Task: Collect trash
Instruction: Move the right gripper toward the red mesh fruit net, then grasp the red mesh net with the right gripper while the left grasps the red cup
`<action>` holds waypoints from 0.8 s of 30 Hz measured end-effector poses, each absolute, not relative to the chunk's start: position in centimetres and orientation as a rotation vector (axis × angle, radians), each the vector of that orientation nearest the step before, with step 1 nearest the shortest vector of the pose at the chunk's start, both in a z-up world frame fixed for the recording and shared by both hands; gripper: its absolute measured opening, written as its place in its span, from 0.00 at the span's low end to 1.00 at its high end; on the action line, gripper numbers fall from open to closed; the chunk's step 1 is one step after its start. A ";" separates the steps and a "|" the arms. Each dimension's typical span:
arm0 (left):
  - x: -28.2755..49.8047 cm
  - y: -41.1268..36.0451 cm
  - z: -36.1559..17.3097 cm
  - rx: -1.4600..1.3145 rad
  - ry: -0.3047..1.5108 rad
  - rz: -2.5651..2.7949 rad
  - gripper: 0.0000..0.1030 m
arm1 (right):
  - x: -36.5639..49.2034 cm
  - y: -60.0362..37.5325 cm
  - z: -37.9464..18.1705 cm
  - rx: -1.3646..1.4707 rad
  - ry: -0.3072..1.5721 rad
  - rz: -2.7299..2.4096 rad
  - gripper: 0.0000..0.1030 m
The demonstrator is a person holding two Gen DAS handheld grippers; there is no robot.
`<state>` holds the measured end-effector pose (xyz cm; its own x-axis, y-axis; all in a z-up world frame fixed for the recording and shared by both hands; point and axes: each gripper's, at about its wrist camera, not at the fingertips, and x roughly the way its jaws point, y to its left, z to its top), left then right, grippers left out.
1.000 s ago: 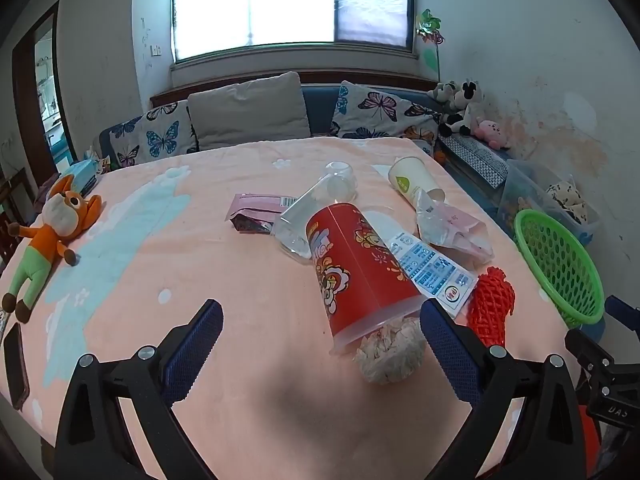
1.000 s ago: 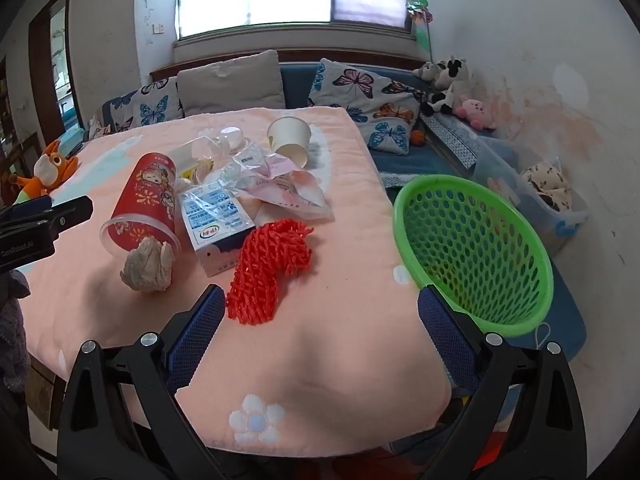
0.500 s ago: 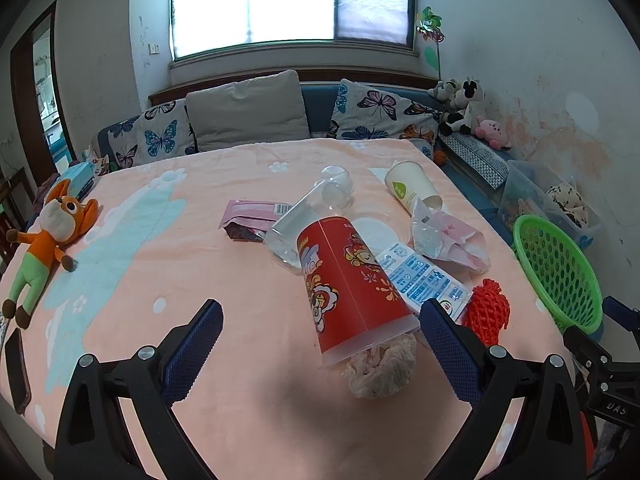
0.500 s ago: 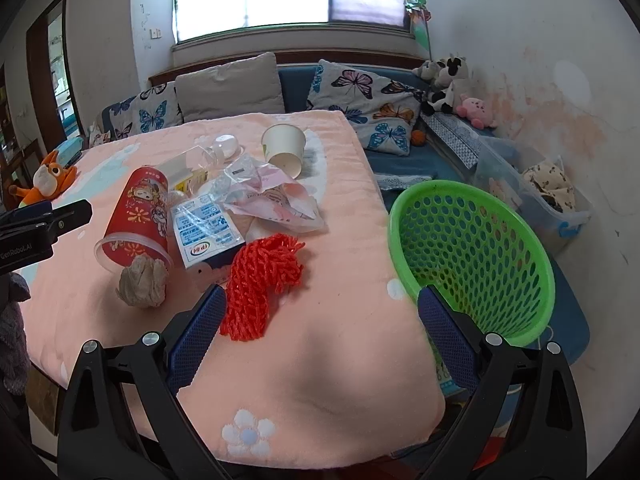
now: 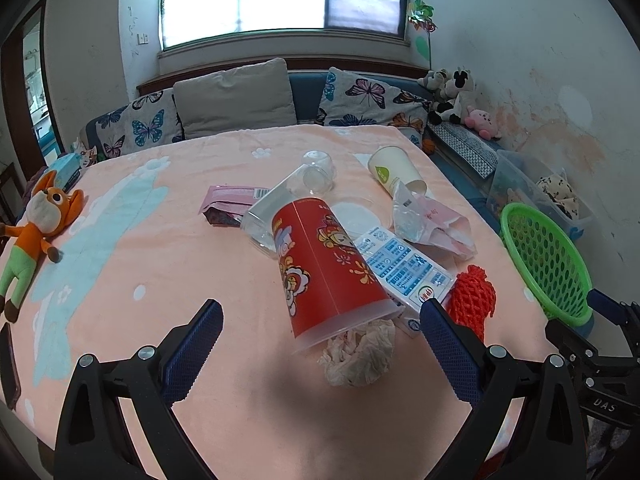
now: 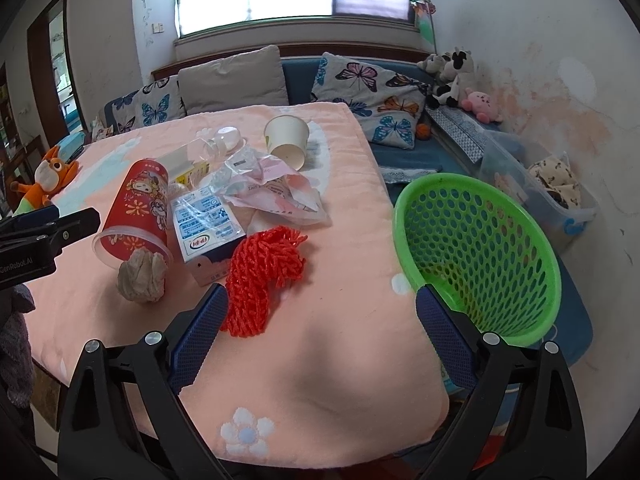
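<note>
Since the earlier frame, the left gripper [image 5: 320, 346] had been drawn back slightly from the trash, so the red cup [image 5: 326, 270] was seen a little farther off. Its jaws were held wide apart, nothing between them. The crumpled tissue [image 5: 358, 356] was seen touching the tipped cup's rim. The right gripper [image 6: 322, 330] was likewise spread and empty above the pink tablecloth [image 6: 344, 364], the red foam net [image 6: 262, 276] beside its left finger, the green basket [image 6: 476, 252] past the table's right edge.

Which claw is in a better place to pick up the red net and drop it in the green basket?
Probably the right claw: it is open, with the red net just ahead and the green basket beside it.
</note>
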<state>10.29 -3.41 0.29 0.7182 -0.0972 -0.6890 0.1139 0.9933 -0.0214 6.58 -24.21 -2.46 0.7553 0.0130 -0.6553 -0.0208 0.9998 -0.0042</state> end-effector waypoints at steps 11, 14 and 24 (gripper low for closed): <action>10.9 -3.6 0.2 0.030 0.768 -0.119 0.93 | 7.9 -23.8 -3.4 -0.029 0.752 0.062 0.86; 11.3 -3.3 0.2 0.029 0.771 -0.116 0.93 | 8.5 -23.7 -3.6 -0.025 0.765 0.082 0.84; 12.7 -2.1 -0.1 0.014 0.791 -0.108 0.92 | 11.2 -22.7 -5.3 -0.050 0.811 0.139 0.77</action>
